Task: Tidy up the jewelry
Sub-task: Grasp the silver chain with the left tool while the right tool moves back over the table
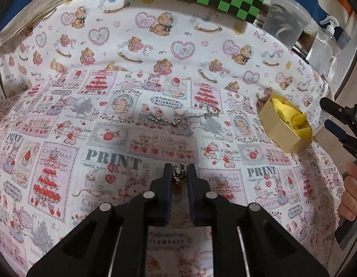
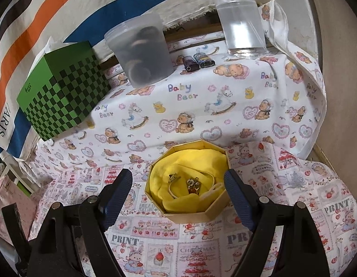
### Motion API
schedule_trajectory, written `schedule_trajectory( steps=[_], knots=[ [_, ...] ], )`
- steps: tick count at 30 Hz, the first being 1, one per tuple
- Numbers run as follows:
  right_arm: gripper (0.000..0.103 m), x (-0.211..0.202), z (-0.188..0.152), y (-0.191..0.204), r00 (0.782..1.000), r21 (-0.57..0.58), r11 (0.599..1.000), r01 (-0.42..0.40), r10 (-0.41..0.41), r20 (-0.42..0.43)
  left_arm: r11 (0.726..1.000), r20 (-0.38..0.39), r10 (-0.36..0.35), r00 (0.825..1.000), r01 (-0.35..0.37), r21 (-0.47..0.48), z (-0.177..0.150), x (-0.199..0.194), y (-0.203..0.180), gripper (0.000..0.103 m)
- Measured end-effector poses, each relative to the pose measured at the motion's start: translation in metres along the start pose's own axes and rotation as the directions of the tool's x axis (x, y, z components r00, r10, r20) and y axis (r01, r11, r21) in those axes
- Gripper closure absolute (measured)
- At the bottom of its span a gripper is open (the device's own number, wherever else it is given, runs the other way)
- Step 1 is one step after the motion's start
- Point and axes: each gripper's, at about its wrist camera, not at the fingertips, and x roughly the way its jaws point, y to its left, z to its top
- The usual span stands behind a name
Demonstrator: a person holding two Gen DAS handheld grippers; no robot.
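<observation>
My left gripper (image 1: 180,173) is shut on a small silver jewelry piece (image 1: 179,175) with a red bit, just above the printed cloth. A silver chain (image 1: 163,119) and a silver ring-like piece (image 1: 212,111) lie on the cloth farther ahead. A gold octagonal box (image 1: 285,127) lined with yellow cloth sits to the right. In the right wrist view my right gripper (image 2: 178,184) is open, its fingers on either side of the box (image 2: 190,214). Inside lie a gold piece (image 2: 173,177) and a gold and red piece (image 2: 193,185).
A green checkered box (image 2: 63,99), a frosted plastic tub (image 2: 141,50), a clear bottle (image 2: 240,18) and two small dark items (image 2: 199,61) stand at the back of the table. The table's right edge (image 2: 321,157) is close to the box.
</observation>
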Motion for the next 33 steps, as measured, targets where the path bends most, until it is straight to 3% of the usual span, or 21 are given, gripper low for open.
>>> schedule_trajectory(
  steps=[7, 14, 20, 28, 33],
  knots=[
    [0.020, 0.001, -0.001, 0.002, 1.000, -0.007, 1.000, -0.012, 0.012, -0.010, 1.000, 0.157, 0.006, 0.988, -0.005, -0.007, 0.006, -0.033, 0.004, 0.094],
    [0.020, -0.008, -0.006, 0.022, 1.000, -0.066, 0.998, 0.013, -0.014, -0.010, 0.995, 0.264, 0.099, 0.959, -0.096, -0.023, 0.014, -0.049, 0.021, 0.094],
    [0.018, -0.019, -0.017, 0.048, 0.999, -0.104, 0.994, -0.032, 0.033, 0.008, 0.990, 0.281, 0.129, 0.951, -0.106, -0.097, 0.019, -0.054, 0.048, 0.094],
    [0.018, 0.012, -0.030, 0.078, 0.992, -0.153, 0.988, -0.034, 0.015, -0.122, 0.983, 0.277, 0.143, 0.950, -0.104, -0.151, 0.020, -0.056, 0.061, 0.094],
    [0.018, 0.020, -0.029, 0.095, 0.981, -0.123, 0.989, -0.081, 0.057, -0.185, 0.979, 0.278, 0.152, 0.949, -0.105, -0.177, 0.020, -0.057, 0.065, 0.094]
  ],
)
